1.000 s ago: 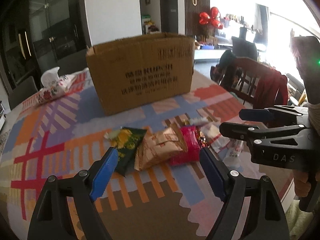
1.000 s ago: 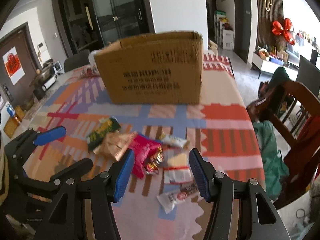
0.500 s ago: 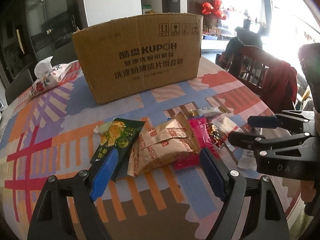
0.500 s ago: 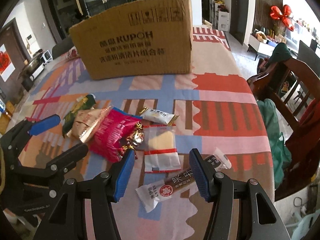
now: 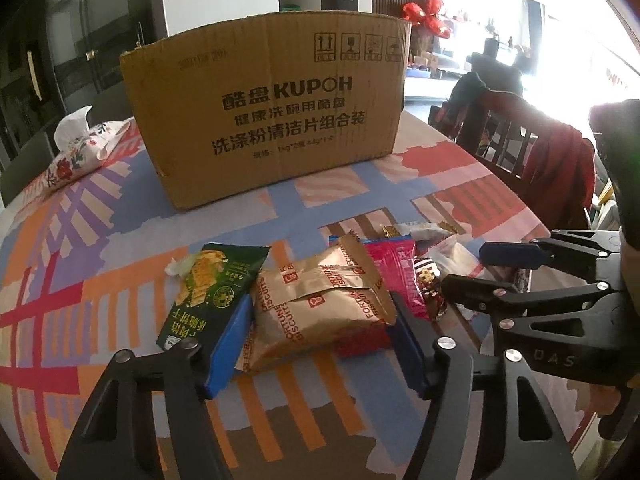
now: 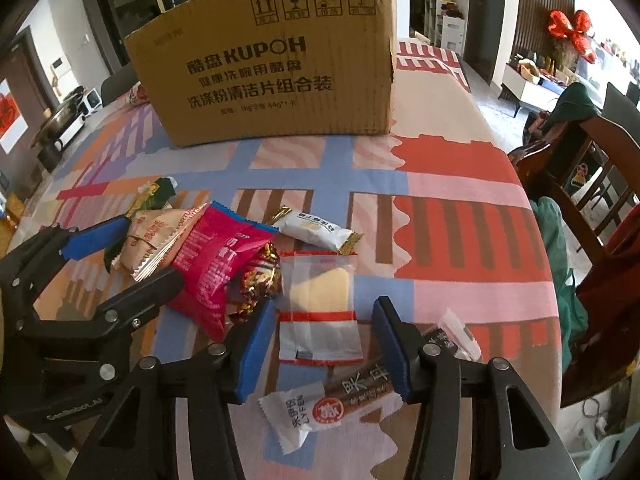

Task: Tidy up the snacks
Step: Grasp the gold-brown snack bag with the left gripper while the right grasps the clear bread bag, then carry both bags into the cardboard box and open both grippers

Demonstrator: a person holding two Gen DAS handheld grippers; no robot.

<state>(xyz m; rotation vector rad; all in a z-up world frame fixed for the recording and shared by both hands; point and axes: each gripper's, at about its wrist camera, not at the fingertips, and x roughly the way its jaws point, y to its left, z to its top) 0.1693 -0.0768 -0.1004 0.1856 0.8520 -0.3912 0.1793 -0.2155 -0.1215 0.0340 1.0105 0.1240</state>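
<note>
Snacks lie loose on the surface before the cardboard box; left tongs, just closing around the gold biscuit pack, and right tongs, just closing astride the clear-wrapped cake, must next pinch and lift.

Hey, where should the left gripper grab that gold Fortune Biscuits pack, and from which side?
Grip the Fortune Biscuits pack across its puffy middle, coming down from above at its near end. It lies flat, overlapping the pink packet, between the left gripper's closing jaws, which look not yet pressed on it.
</note>
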